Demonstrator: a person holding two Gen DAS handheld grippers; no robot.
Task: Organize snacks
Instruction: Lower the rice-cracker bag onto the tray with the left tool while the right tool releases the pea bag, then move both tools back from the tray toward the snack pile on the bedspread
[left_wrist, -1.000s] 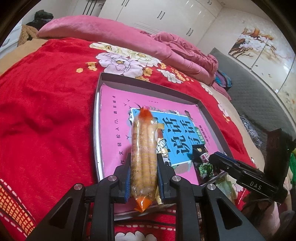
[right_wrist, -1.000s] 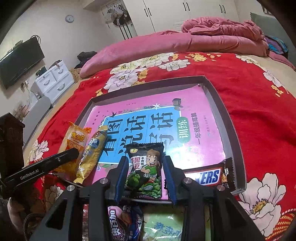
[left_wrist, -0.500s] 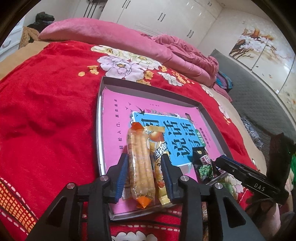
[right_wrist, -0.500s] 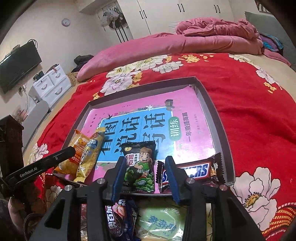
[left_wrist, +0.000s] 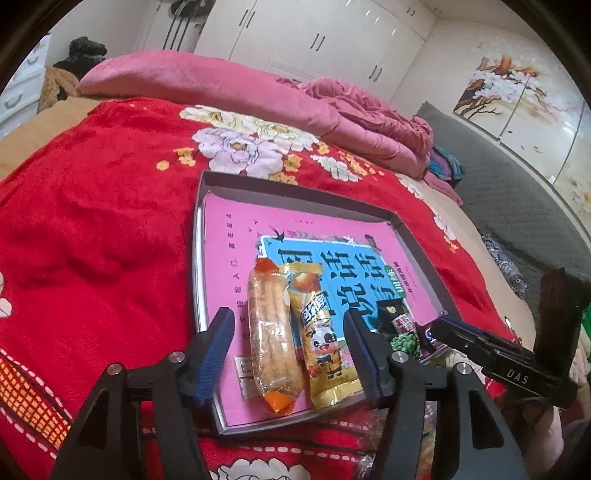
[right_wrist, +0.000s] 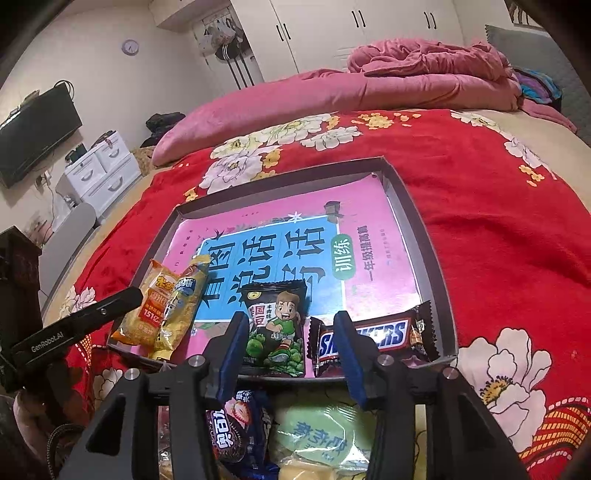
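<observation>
A grey tray (left_wrist: 199, 258) (right_wrist: 436, 280) lined with a pink and blue book cover lies on the red bedspread. My left gripper (left_wrist: 290, 328) is opening; its jaws stand wide of an orange-tipped biscuit stick pack (left_wrist: 271, 336) and a yellow panda pack (left_wrist: 325, 343), both lying on the tray. My right gripper (right_wrist: 290, 332) is opening too, its pads clear of the black and green pea packet (right_wrist: 277, 325) lying flat between them. A Snickers bar (right_wrist: 384, 334) rests to the right of that packet.
Loose snacks lie before the tray: a dark cookie pack (right_wrist: 236, 432) and a pale green pack (right_wrist: 317, 432). A pink quilt (left_wrist: 229, 88) and pillow pile up at the far side. White wardrobes stand behind the bed.
My left gripper let go of the biscuit stick pack and spread wide. My right gripper released the pea packet, which now lies flat beside the Snickers bar.
</observation>
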